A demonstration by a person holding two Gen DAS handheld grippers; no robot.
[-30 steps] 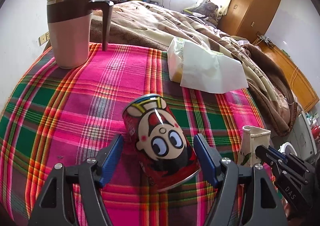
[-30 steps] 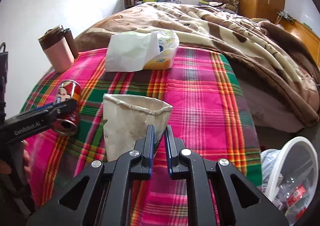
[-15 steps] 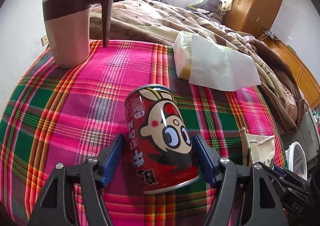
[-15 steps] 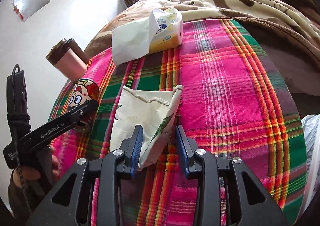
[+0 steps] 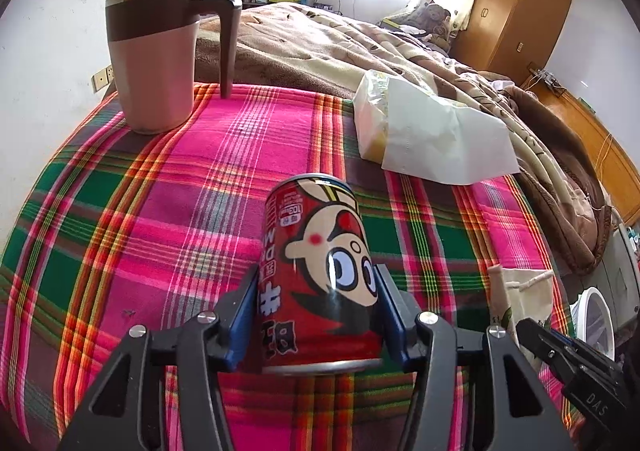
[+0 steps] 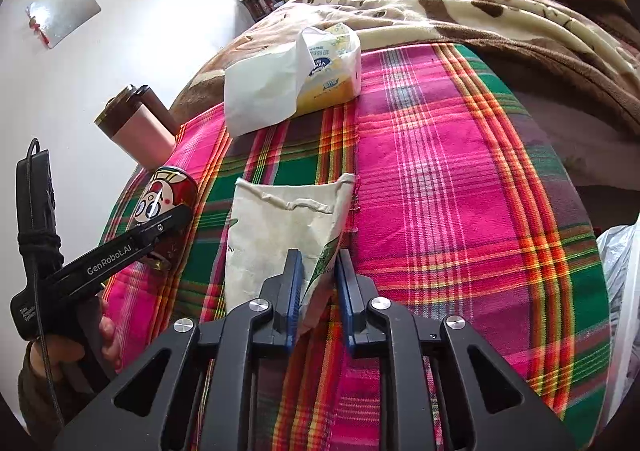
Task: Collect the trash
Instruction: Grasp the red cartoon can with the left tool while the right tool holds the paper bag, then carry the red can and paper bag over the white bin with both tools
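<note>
A red drink can (image 5: 316, 251) with a cartoon face stands slightly tilted on the plaid cloth (image 5: 120, 211). My left gripper (image 5: 316, 275) is closing on the can's lower half, and both blue pads touch its sides. A crumpled white paper cup (image 6: 272, 235) lies flattened on the cloth, mouth pointing away. My right gripper (image 6: 318, 263) is closing on the cup's near right edge, with the folded paper pinched between its pads. The same cup (image 5: 524, 291) shows at the lower right of the left wrist view. The can (image 6: 160, 199) appears at the left of the right wrist view.
A pink and brown lidded mug (image 5: 152, 63) stands at the far left. A tissue pack (image 5: 424, 135) with a sheet pulled out lies at the back. A brown blanket (image 5: 340, 47) covers the bed beyond. A white bin (image 5: 592, 315) with a plastic liner sits off the table's right edge.
The can went from lying tilted to nearly upright, and the left jaws came in onto its sides. The right jaws opened, then closed on the cup's edge, and the cup has flattened.
</note>
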